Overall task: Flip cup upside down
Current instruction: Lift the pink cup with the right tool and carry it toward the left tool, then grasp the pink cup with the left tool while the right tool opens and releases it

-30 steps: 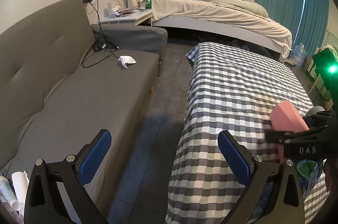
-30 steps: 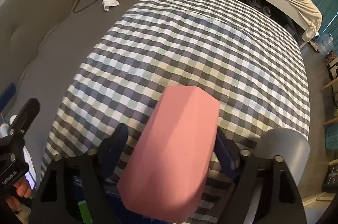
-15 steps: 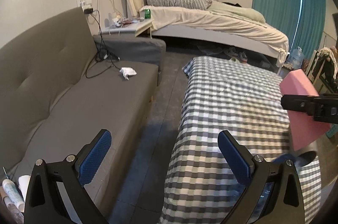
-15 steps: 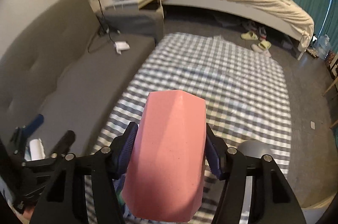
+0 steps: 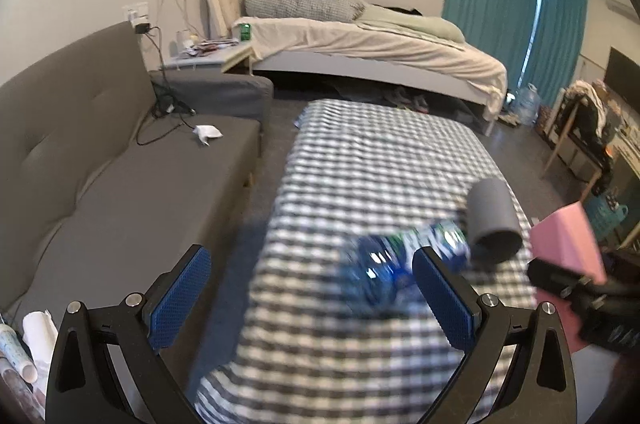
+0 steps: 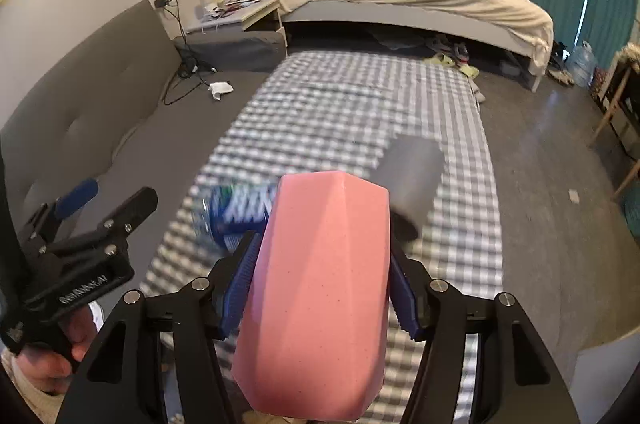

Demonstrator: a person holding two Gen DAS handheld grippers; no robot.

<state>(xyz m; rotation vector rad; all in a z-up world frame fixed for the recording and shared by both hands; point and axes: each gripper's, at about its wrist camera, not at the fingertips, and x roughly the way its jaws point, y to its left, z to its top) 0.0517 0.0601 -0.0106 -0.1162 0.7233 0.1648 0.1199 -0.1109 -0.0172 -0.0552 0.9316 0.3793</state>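
My right gripper (image 6: pixel 320 280) is shut on a pink faceted cup (image 6: pixel 320 296), held above the near end of the checked table (image 6: pixel 360 103); the cup also shows at the right edge of the left wrist view (image 5: pixel 564 244). My left gripper (image 5: pixel 312 296) is open and empty over the table's near left corner, and it shows at the left of the right wrist view (image 6: pixel 80 248). A grey cup (image 5: pixel 492 216) lies on its side on the table, also in the right wrist view (image 6: pixel 412 175).
A blue plastic bottle (image 5: pixel 400 256) lies on the table between the grippers. A grey sofa (image 5: pixel 120 175) runs along the left, a bed (image 5: pixel 360 39) stands at the back, a wooden chair (image 5: pixel 580 135) at the right.
Both grippers have risen and tilted up. The pink cup stays clamped in my right gripper. The bottle and the grey cup have come into view on the table.
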